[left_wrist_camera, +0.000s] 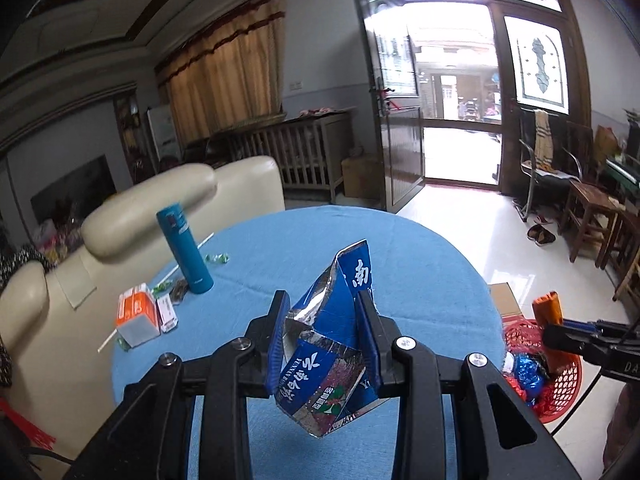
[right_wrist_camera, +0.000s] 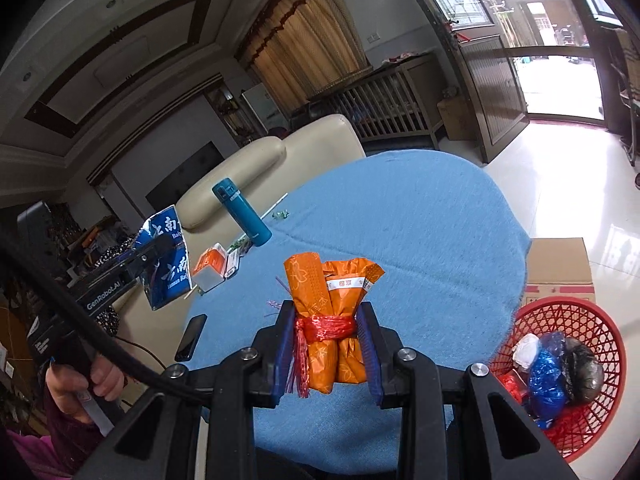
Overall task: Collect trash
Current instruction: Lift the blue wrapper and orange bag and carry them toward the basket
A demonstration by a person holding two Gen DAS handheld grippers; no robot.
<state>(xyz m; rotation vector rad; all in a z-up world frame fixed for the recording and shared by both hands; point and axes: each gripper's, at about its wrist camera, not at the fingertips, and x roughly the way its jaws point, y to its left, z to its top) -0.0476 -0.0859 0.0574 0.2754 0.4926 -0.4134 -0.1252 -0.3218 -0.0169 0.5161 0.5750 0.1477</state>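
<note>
1. Right wrist view, biggest thing first: the round table [right_wrist_camera: 420, 232] under its blue cloth fills the middle, and the red basket [right_wrist_camera: 576, 320] sits low beside it on the right, already holding bagged rubbish. The risk I see here is a drop that misses: the basket's mouth lies below and off the table edge, so anything let go short lands on the cloth or the floor.
2. The left gripper [left_wrist_camera: 324, 332] is clamped on a crushed blue carton [left_wrist_camera: 340, 320], lifted clear of the table. The carton is flattened, foil-lined and lopsided, hanging below the pads; I judge it could twist or slip out on the way across.
3. The right gripper [right_wrist_camera: 326, 340] is closed around an orange wrapped bundle [right_wrist_camera: 332, 304] tied with red string, held above the near table edge. Its loose red string ends dangle and might snag the basket's weave.
4. The left wrist view alone shows the carton's crumpled underside; the right wrist view alone shows a dark phone [right_wrist_camera: 191, 338] on the cloth.
5. Small wrappers [left_wrist_camera: 216, 258] lie beside the teal flask [left_wrist_camera: 185, 250], still uncollected, and could be overlooked.
</note>
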